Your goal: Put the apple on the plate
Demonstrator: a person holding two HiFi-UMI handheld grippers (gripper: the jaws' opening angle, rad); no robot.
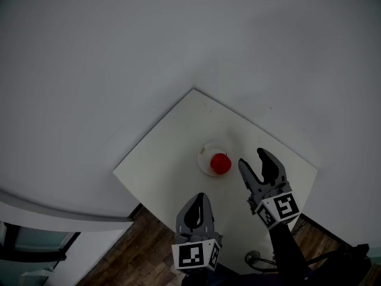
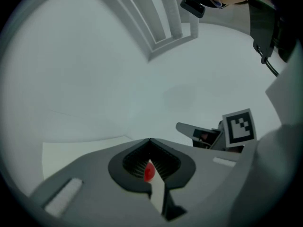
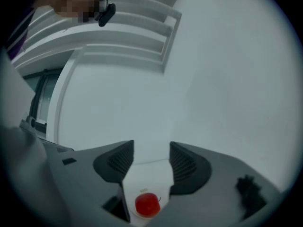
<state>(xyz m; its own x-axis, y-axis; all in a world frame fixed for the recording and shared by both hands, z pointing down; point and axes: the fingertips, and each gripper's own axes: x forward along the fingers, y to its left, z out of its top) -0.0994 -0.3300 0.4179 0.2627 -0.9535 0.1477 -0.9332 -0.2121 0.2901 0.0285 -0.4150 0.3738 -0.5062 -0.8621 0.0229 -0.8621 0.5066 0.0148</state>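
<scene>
A red apple [image 1: 221, 163] lies on a small white plate [image 1: 204, 154] near the middle of the white table [image 1: 172, 159]. My right gripper [image 1: 252, 157] hovers just right of the plate, open, with nothing between its fingers. In the right gripper view the apple [image 3: 147, 205] shows low between and beyond the spread jaws of the right gripper [image 3: 151, 148]. My left gripper [image 1: 199, 196] hangs over the table's near edge, shut and empty. In the left gripper view only a sliver of the apple [image 2: 148, 172] shows past the left gripper's [image 2: 149, 142] closed tips.
The table stands in a corner of pale walls, its near edge over a wooden floor [image 1: 149, 237]. A white ledge [image 1: 59, 213] runs at the lower left. A small round object [image 1: 253, 257] and dark cables lie on the floor at the lower right.
</scene>
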